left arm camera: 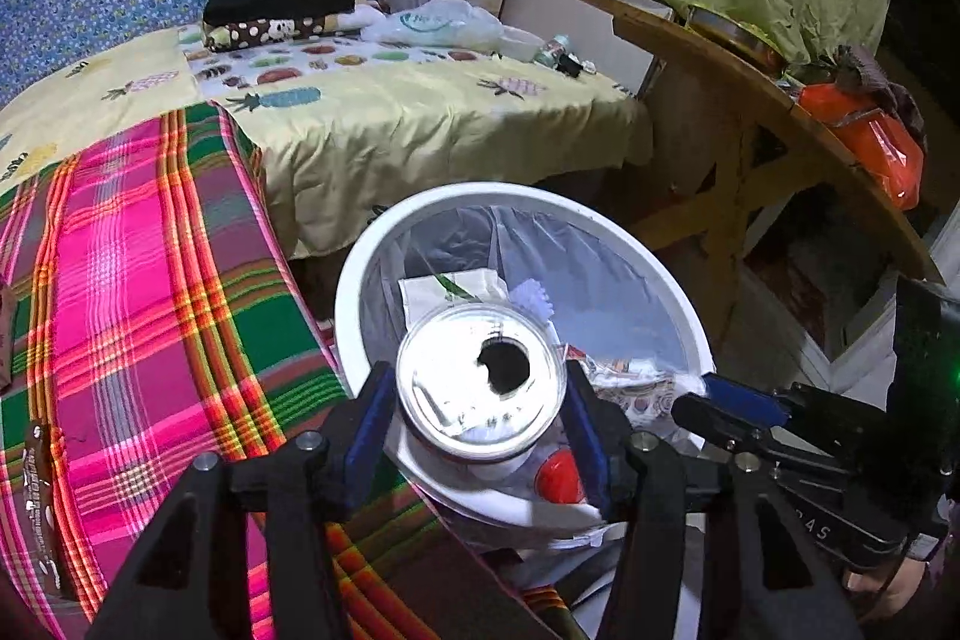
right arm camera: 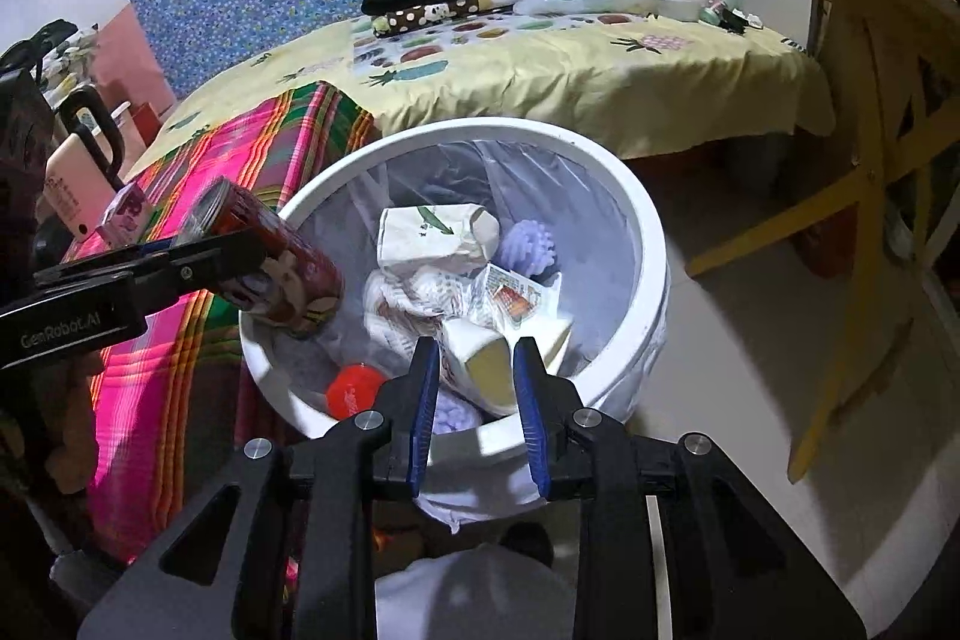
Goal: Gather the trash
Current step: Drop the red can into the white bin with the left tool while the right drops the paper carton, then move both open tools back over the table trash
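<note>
My left claw (left arm camera: 480, 421) grips the can (left arm camera: 480, 385) over the bin (left arm camera: 660, 274), positioned for release; my right claw (right arm camera: 474, 394) waits open, apparently empty, above the trash.

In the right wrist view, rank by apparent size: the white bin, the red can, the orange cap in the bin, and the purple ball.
1. White bin, clearly largest.
2. Red can, held in the left tool above the rim; nearer the camera, so possibly flattered.
3 and 4. Orange cap and purple ball look alike; the ball is partly hidden, so no ranking.
</note>
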`<action>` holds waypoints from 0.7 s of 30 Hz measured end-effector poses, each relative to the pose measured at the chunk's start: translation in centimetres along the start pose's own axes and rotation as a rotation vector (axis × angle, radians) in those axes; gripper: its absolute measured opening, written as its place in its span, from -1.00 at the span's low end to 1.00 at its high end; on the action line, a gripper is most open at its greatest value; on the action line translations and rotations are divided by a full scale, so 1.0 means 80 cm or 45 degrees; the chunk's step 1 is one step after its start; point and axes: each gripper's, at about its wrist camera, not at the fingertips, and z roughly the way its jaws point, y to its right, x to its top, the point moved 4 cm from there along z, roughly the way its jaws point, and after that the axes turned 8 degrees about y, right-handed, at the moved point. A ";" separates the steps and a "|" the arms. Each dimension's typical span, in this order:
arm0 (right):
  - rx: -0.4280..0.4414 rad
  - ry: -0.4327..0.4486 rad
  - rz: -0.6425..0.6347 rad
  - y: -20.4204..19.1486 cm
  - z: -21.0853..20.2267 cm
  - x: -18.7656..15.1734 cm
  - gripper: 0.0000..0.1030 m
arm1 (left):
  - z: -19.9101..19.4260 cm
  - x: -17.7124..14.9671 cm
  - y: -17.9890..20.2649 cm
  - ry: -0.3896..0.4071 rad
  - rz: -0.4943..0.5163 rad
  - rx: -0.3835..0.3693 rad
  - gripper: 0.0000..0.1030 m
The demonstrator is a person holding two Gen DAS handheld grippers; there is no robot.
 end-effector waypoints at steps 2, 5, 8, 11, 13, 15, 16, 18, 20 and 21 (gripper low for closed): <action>0.004 0.009 -0.002 -0.001 -0.001 0.001 -0.41 | -0.003 0.002 -0.002 0.020 0.001 0.008 0.26; 0.003 0.024 -0.002 -0.002 -0.003 0.004 -0.21 | -0.009 0.004 -0.006 0.036 -0.006 0.013 0.28; 0.018 0.044 -0.002 -0.007 -0.009 0.008 -0.04 | -0.017 0.004 -0.010 0.052 -0.011 0.018 0.28; 0.034 0.064 -0.014 -0.017 -0.014 0.012 -0.01 | -0.028 0.002 -0.015 0.060 -0.030 0.022 0.28; 0.046 0.077 -0.019 -0.023 -0.019 0.014 -0.01 | -0.038 -0.001 -0.021 0.070 -0.052 0.036 0.28; 0.067 0.089 -0.027 -0.031 -0.022 0.016 -0.01 | -0.048 -0.004 -0.029 0.084 -0.076 0.052 0.28; 0.076 0.089 -0.031 -0.034 -0.022 0.017 -0.01 | -0.053 -0.005 -0.034 0.093 -0.087 0.065 0.28; 0.099 0.088 -0.041 -0.044 -0.023 0.018 -0.01 | -0.062 -0.008 -0.041 0.108 -0.099 0.092 0.28; 0.122 0.084 -0.047 -0.053 -0.023 0.017 -0.01 | -0.071 -0.011 -0.048 0.118 -0.114 0.116 0.28; 0.129 0.083 -0.048 -0.057 -0.024 0.016 -0.01 | -0.076 -0.014 -0.052 0.121 -0.120 0.132 0.28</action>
